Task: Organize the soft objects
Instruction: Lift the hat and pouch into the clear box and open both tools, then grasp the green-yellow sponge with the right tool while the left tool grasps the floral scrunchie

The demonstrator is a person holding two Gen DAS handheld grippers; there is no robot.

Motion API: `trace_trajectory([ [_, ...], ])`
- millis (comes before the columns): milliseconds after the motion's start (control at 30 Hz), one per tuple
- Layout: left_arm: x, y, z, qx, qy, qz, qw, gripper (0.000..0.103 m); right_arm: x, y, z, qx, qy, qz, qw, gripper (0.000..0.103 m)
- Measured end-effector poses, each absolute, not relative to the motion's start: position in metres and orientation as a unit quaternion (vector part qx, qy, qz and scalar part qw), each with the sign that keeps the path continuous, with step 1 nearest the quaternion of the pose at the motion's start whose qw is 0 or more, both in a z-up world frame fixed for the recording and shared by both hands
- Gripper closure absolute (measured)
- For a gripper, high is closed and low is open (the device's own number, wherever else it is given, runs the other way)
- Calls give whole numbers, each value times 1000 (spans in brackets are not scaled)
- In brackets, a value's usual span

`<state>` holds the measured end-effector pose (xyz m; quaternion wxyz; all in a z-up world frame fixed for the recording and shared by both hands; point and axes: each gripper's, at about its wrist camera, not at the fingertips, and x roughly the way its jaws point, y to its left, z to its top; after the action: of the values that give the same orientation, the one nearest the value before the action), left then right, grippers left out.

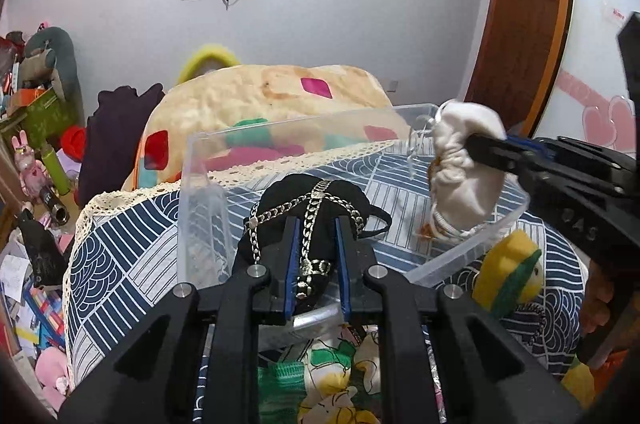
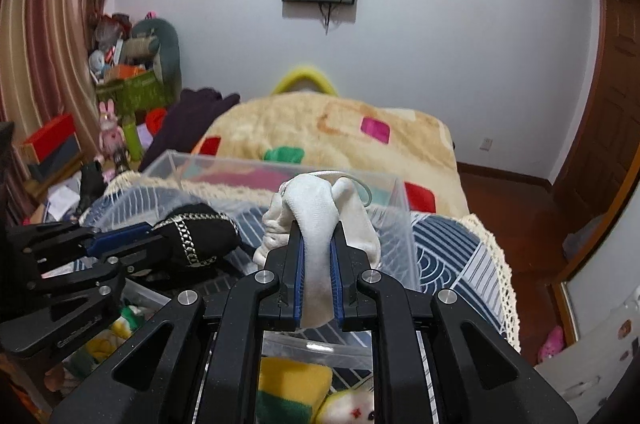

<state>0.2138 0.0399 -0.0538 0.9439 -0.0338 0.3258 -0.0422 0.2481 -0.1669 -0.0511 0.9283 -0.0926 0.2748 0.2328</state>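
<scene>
Over the clear bin point(image 1: 472, 256) on the patterned table point(image 1: 120, 256), the left gripper point(image 1: 316, 236) fingers clamp a black pouch point(image 1: 312, 200) while the right gripper point(image 2: 318, 244) fingers pinch a white cloth point(image 2: 316, 220) just right of it.

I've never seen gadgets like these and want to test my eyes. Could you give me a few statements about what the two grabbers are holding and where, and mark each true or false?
1. The left gripper is clamped on a black pouch with a silver chain. True.
2. The right gripper is open with nothing in it. False: it is shut on a white cloth item.
3. Both held items are over the clear plastic bin. True.
4. The bin stands on a bare wooden floor. False: it rests on a blue-and-white patterned cloth.
5. A yellow and green plush toy lies outside the bin, near its rim. True.
</scene>
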Motion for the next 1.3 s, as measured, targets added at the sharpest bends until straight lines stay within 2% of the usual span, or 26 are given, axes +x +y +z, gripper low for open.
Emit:
trace_trajectory([
  [167, 212, 36, -52, -24, 324, -48, 945, 78, 253, -167, -59, -103, 302, 237, 918, 93],
  [267, 209, 33, -50, -21, 318, -50, 946, 69, 251, -170, -60, -103, 309, 240, 914, 90],
  [333, 206, 32, -48, -19, 312, -47, 949, 57, 249, -172, -59, -102, 312, 244, 913, 88],
  [500, 198, 33, -41, -19, 297, -45, 954, 41, 242, -179, -55, -95, 307, 248, 914, 65],
  [633, 189, 37, -34, -23, 286, -44, 957, 29, 230, -181, -48, -94, 289, 250, 919, 62],
  [800, 174, 45, -25, -35, 270, -39, 962, 21, 213, -192, -37, -74, 262, 263, 926, 51],
  [1000, 155, 50, -23, -44, 265, -32, 963, 12, 193, -200, -30, -59, 233, 270, 933, 49],
  [1200, 133, 47, -31, -45, 260, -23, 964, 11, 180, -210, -41, -42, 225, 270, 935, 41],
  [1300, 125, 43, -39, -51, 266, -32, 962, 11, 177, -208, -51, -52, 227, 264, 936, 40],
])
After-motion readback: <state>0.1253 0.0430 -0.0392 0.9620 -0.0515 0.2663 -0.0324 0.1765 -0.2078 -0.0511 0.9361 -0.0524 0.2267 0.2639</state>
